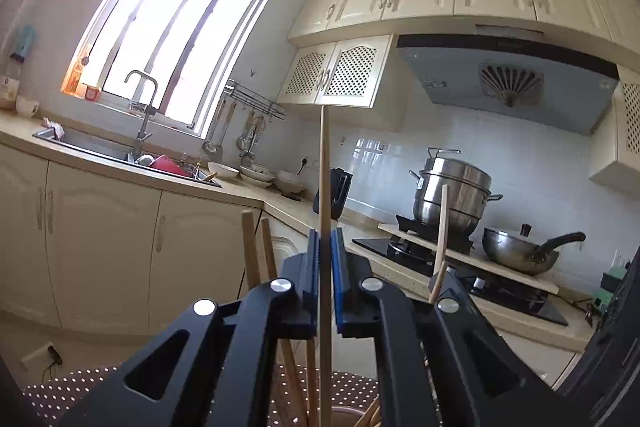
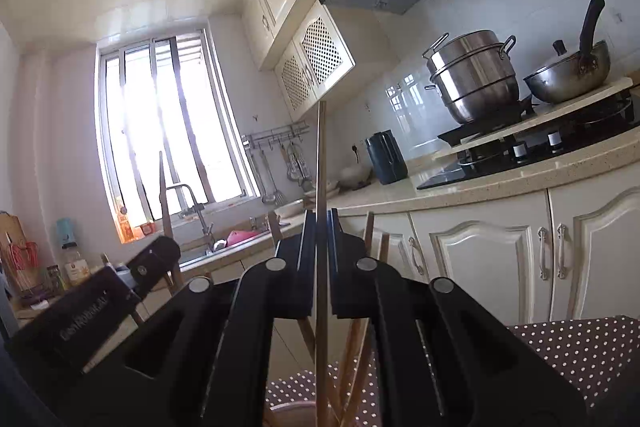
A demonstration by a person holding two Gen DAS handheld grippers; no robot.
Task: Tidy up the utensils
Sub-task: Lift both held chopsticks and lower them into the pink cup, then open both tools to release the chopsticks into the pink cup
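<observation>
In the left wrist view my left gripper [image 1: 326, 239] is shut on a pale wooden chopstick [image 1: 325, 155] that stands upright between its blue pads. Two more wooden chopsticks [image 1: 256, 251] lean just left of it, their lower ends dropping into a brownish holder [image 1: 352, 413] at the bottom edge. In the right wrist view my right gripper [image 2: 320, 219] is shut on a thin upright chopstick [image 2: 320, 155], with other sticks [image 2: 370, 233] leaning behind its fingers. The left gripper's body [image 2: 120, 287] shows at the left there, its chopstick [image 2: 162, 187] pointing up.
A brown tablecloth with white dots [image 1: 72, 387] lies under both grippers. Beyond it runs a counter with a sink [image 1: 120, 151], bowls [image 1: 256, 175], a dark kettle [image 2: 386, 157], a steel steamer pot [image 1: 452, 199] and a wok [image 1: 520, 247] on the stove.
</observation>
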